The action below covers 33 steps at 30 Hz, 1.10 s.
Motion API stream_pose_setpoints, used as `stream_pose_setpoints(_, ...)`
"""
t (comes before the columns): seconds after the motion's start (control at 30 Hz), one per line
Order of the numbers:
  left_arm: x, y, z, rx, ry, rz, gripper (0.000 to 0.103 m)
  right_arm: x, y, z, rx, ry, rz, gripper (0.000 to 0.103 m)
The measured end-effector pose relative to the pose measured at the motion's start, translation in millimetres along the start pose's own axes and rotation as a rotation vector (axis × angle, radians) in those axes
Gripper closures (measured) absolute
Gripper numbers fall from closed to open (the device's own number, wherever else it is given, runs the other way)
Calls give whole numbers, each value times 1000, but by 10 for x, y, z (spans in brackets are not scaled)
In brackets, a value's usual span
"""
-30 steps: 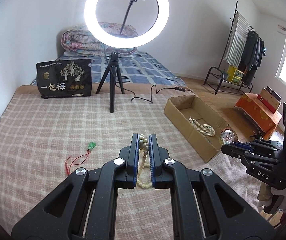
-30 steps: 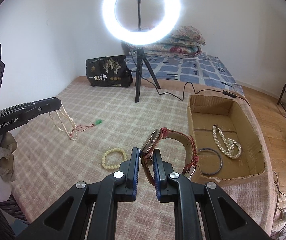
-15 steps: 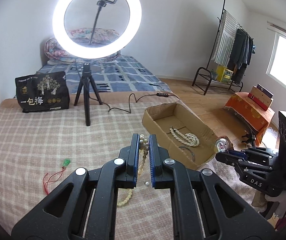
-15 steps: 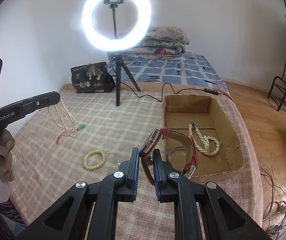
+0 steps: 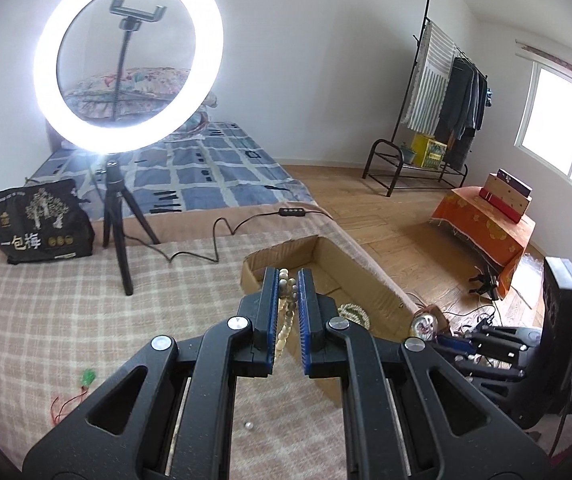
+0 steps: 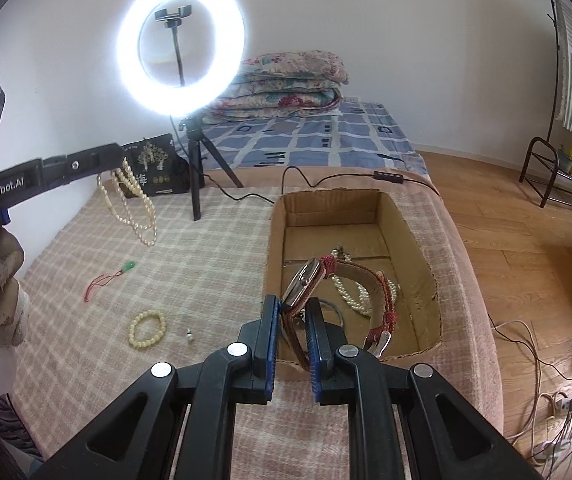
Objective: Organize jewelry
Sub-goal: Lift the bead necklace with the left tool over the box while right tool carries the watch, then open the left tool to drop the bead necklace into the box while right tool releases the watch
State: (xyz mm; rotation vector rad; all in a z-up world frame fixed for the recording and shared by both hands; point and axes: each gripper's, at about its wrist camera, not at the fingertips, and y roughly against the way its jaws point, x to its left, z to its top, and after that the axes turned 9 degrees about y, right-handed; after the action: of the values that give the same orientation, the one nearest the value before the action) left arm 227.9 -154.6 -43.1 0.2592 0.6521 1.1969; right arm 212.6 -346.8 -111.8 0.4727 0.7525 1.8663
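Pearl necklace (image 5: 286,312) pinched in left claw (image 5: 288,280) — dangling beside cardboard box (image 5: 370,276).

Tiny item (image 6: 190,336) by bead bracelet (image 6: 147,327): too small, maybe earring.

Each view is taken from just behind a gripper's fingers, angled down across the checked blanket (image 5: 65,300). The cardboard box (image 6: 406,216) and ring light (image 5: 125,60) are shared by both.
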Motion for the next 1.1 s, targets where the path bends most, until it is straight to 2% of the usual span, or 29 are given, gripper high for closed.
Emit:
stream_pose_setpoints(0.3,-213,-528,225,34,3,-31,96,-207,-173,-21,31,-12,-13,92)
stream_pose_setpoints(0.7,-314,-1329,173,125,-22,19,96,-392,-484,-76,77,-17,5,92)
stream_pose_setpoints(1.0,-426,-1517,173,141,-39,18,96,-443,-617,-110,86,-11,16,91)
stream_pose_setpoints(1.1,-445,-1522,184,135,-43,22,96,-440,-610,-108,74,-10,9,84)
